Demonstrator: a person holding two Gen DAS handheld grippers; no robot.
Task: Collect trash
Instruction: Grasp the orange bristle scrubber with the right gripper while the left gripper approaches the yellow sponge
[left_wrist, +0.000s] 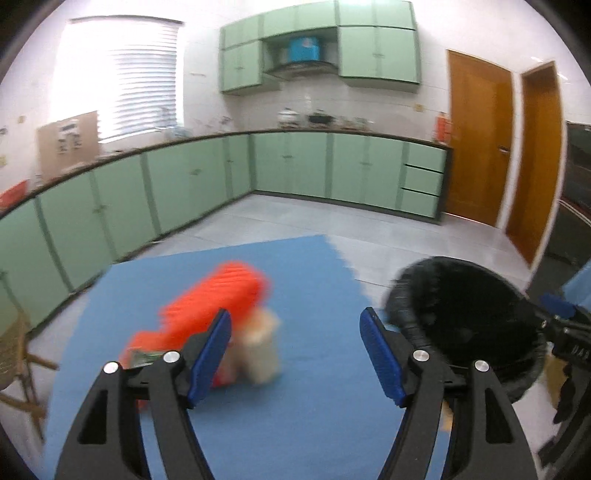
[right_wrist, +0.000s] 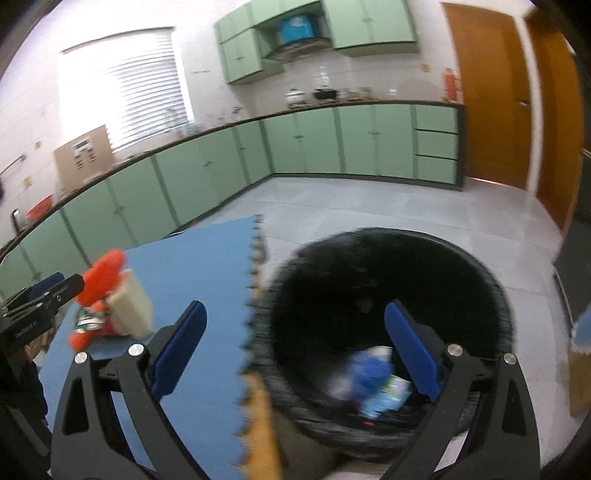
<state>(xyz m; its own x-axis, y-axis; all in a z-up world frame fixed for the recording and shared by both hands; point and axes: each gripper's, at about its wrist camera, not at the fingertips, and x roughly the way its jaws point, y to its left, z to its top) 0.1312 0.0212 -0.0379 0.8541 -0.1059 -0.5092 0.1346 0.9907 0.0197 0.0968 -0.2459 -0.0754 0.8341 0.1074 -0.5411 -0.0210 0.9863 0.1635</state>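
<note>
**Inspector:** Any legible writing?

**Assistant:** Very little. White lettering shows on the black body of the left gripper at the left edge of the right wrist view, too blurred to read. The same holds for the right gripper at the right edge of the left wrist view. A green and white printed label sits on the crumpled orange plastic wrapper, brand illegible.

**Inspector:** Finger state?

**Assistant:** Both pairs of blue-padded fingers stand spread wide, nothing between them.

**Inspector:** Where is the trash?

**Assistant:** The orange wrapper and a beige paper cup lie touching on the blue foam puzzle mat, left of centre in the left wrist view. More trash (a blue crumpled piece and a green and white packet) lies inside the round black bin lined with a black bag, lower centre of the right wrist view.

**Inspector:** Surface and room?

**Assistant:** The mat has an interlocking toothed edge, and the bin stands just beside it. The grey tiled floor runs to pale green base cabinets under a dark countertop. Green wall cabinets hang upper centre, a blinded window upper left, brown wooden doors right.
</note>
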